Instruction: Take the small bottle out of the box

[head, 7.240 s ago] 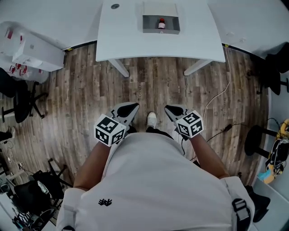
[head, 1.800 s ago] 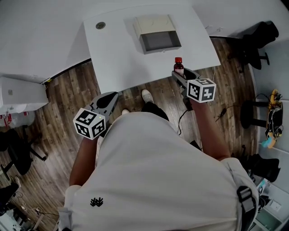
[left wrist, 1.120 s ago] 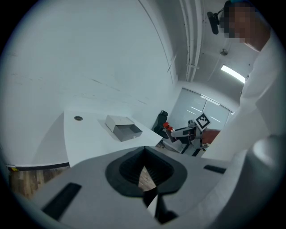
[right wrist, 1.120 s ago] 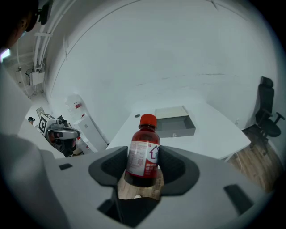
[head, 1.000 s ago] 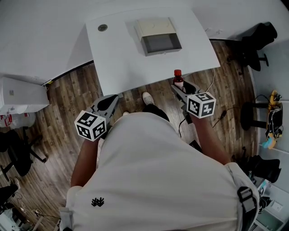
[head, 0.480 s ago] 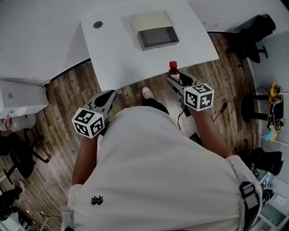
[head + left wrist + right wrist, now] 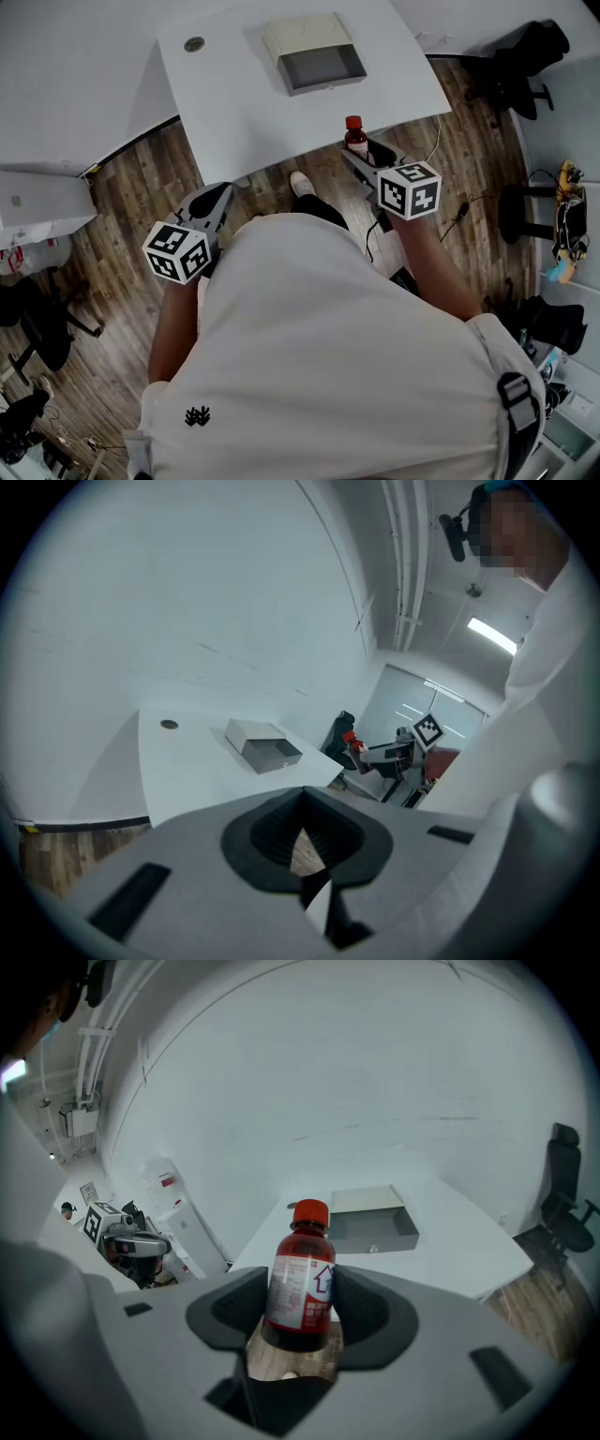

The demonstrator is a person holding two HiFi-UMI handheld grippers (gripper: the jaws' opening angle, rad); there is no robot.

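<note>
The right gripper (image 7: 364, 161) clamps the small brown red-capped bottle (image 7: 301, 1283) upright, just off the white table's (image 7: 244, 103) near edge. The left gripper (image 7: 214, 199), closed and empty, points toward that table.

The bottle (image 7: 302, 1279), dark red with a red cap and white label, stands upright, pinched in the right gripper (image 7: 298, 1321), seemingly just past the table (image 7: 244, 103) edge. The grey box (image 7: 323, 86) sits open on the table.
</note>
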